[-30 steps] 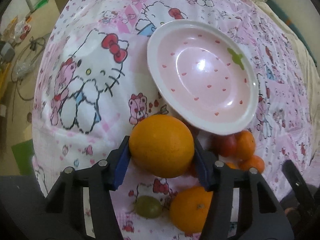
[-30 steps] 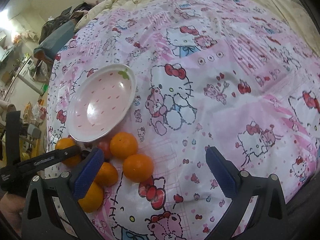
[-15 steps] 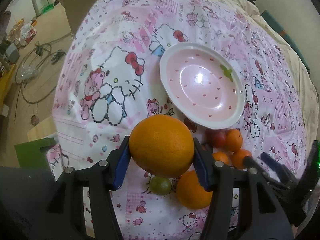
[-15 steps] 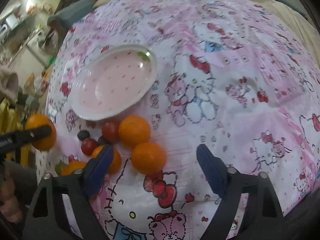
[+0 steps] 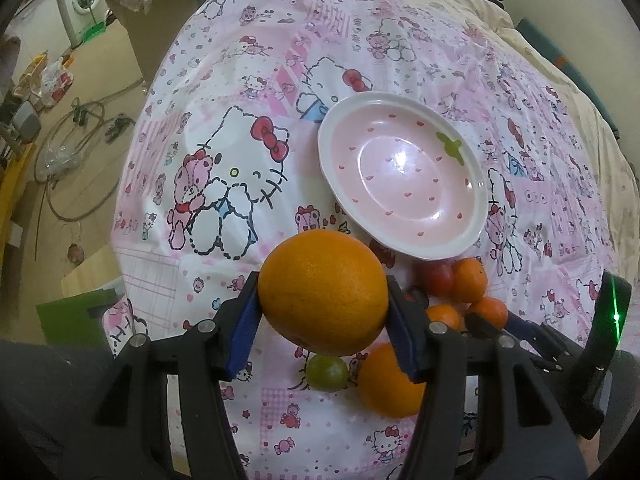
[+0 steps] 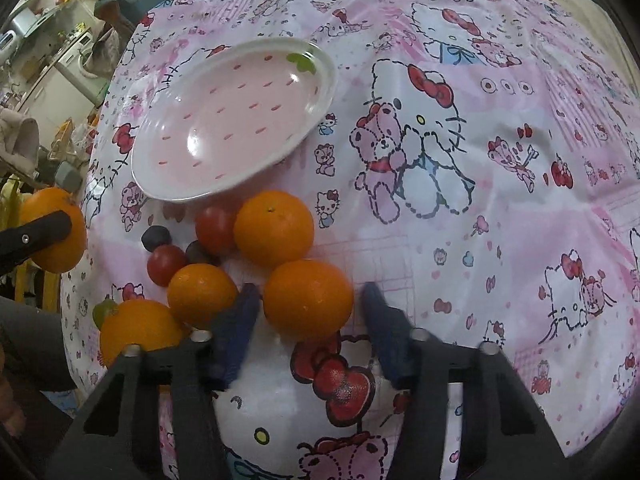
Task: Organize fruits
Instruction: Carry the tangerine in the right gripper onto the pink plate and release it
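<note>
While the plate sits bare, fruit lies beside it.
My left gripper pinches a big orange; my right gripper's jaws, just closing, straddle a small orange, not yet pressing.

Black grippers, blue pads

Large orange between the left tool's blue pads: dimpled, matt-to-satin peel. Plate beyond it: glossy glazed ceramic, bright highlights; printed bed cover beneath: soft matt cloth, lightly creased. Right tool: matt black plastic arms, bright metal screws, blue rubbery pads flanking a smooth-skinned small orange; tomatoes ahead, shiny.
</note>
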`<control>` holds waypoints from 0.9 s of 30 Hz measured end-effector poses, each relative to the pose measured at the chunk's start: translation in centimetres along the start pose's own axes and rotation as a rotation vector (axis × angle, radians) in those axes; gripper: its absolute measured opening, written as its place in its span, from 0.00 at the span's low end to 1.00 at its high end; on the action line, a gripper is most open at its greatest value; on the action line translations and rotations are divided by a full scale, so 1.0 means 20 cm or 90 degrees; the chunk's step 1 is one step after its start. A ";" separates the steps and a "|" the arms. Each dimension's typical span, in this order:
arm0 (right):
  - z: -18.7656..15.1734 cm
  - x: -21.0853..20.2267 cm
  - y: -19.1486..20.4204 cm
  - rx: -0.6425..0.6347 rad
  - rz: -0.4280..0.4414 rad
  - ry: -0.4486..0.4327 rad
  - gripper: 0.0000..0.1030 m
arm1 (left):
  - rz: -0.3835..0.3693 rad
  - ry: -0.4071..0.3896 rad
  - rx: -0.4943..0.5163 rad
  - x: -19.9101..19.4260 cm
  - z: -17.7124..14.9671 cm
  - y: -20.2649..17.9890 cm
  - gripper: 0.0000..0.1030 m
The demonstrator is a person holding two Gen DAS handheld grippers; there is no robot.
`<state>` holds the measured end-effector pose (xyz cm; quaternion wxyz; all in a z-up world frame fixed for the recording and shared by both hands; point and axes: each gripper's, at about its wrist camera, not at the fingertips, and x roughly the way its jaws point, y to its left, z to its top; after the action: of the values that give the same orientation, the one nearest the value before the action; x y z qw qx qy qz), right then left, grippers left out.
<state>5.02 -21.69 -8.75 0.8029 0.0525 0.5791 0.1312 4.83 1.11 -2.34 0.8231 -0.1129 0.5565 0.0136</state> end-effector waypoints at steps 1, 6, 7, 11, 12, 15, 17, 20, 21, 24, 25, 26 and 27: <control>0.01 0.00 0.00 -0.002 0.000 -0.001 0.44 | 0.002 -0.001 0.001 0.00 0.00 0.00 0.52; 0.00 -0.02 -0.02 0.011 0.016 -0.007 0.43 | 0.017 -0.010 0.005 0.00 0.00 0.00 0.52; 0.00 -0.04 -0.03 0.015 0.021 -0.011 0.43 | 0.019 -0.010 0.006 0.00 -0.01 0.00 0.52; 0.00 -0.11 -0.05 0.028 0.030 -0.037 0.43 | 0.022 -0.009 0.015 0.00 0.00 0.00 0.52; 0.01 -0.13 -0.06 0.032 0.033 -0.046 0.43 | 0.023 -0.008 0.018 0.00 0.00 -0.01 0.52; 0.03 -0.20 -0.07 0.037 0.045 -0.068 0.43 | 0.021 -0.004 0.030 -0.01 0.02 -0.03 0.52; 0.06 -0.26 -0.08 0.034 0.056 -0.086 0.43 | 0.020 -0.005 0.039 -0.03 0.04 -0.05 0.52; 0.12 -0.32 -0.08 0.029 0.075 -0.107 0.43 | 0.018 -0.004 0.048 -0.05 0.08 -0.09 0.52; 0.15 -0.35 -0.08 0.026 0.079 -0.114 0.43 | 0.016 -0.004 0.049 -0.05 0.10 -0.10 0.52; 0.24 -0.39 -0.08 0.015 0.090 -0.130 0.43 | 0.018 -0.010 0.063 -0.08 0.16 -0.14 0.52; 0.27 -0.39 -0.09 0.014 0.094 -0.132 0.43 | 0.019 -0.011 0.065 -0.08 0.18 -0.15 0.52; 0.30 -0.39 -0.09 0.012 0.096 -0.135 0.43 | 0.019 -0.011 0.067 -0.08 0.21 -0.16 0.52; 0.34 -0.39 -0.09 0.004 0.096 -0.139 0.43 | 0.020 -0.010 0.068 -0.08 0.23 -0.17 0.52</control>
<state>9.33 -25.11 0.23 0.8487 0.1127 0.4833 0.1828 8.84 -1.04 1.31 0.8321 -0.0603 0.5514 -0.0021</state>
